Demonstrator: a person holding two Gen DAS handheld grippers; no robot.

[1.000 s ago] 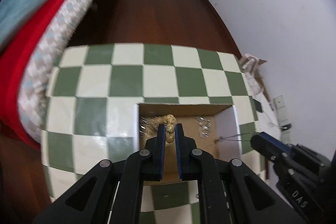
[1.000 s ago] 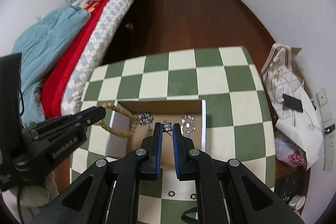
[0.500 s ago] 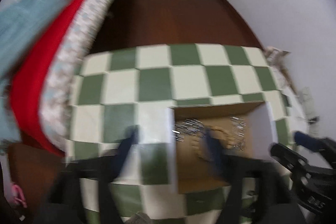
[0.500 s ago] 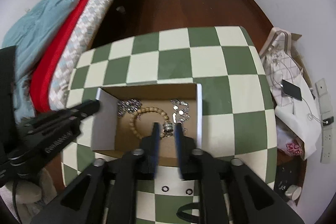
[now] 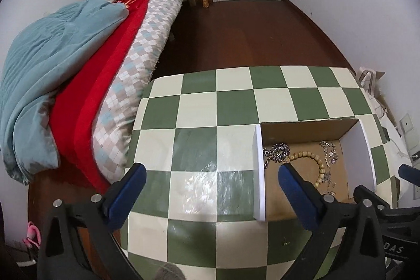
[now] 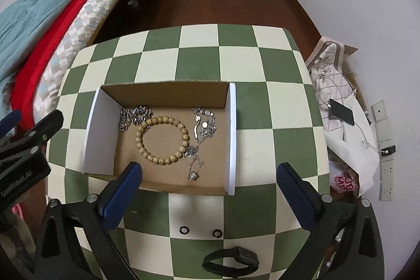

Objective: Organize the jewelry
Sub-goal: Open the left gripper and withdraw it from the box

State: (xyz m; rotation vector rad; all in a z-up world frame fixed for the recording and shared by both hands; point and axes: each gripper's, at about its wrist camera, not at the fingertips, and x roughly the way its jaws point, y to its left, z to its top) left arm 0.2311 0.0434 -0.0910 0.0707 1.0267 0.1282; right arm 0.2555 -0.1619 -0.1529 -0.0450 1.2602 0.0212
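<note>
Both claws are hanging wide open and holding nothing. Left claw (image 5: 208,179) is hovering over bare checkered desk (image 5: 199,109), left of the box (image 5: 258,169); right claw (image 6: 208,176) is hovering just at the near edge of the box (image 6: 232,133).

Jewelry in the box: bead bracelet (image 6: 162,139) is lying flat in the middle of the floor; heavy silver chain (image 6: 135,115) is bunched at the far left corner, touching the bracelet; thin silver necklace (image 6: 200,133) is trailing down the right side, brushing the bracelet's beads.

Step in hand, as I judge it: between picks, with three pieces already in the box and more waiting outside.

Still on the desk, near edge: two small dark rings (image 6: 183,229) side by side, and a black wristband (image 6: 232,260) just below them.

Next move probably calls for the right claw to drop onto one ring and close nearly fully; the rings are lying flat and thin, so the pinch will be fussy. The wristband is easier.

In the way: little. The box's white side wall (image 6: 231,138) is standing between claw and box floor. Bed (image 5: 78,62) is running along the desk's left; bags and a phone (image 6: 341,112) are lying on the floor to the right, well apart.
</note>
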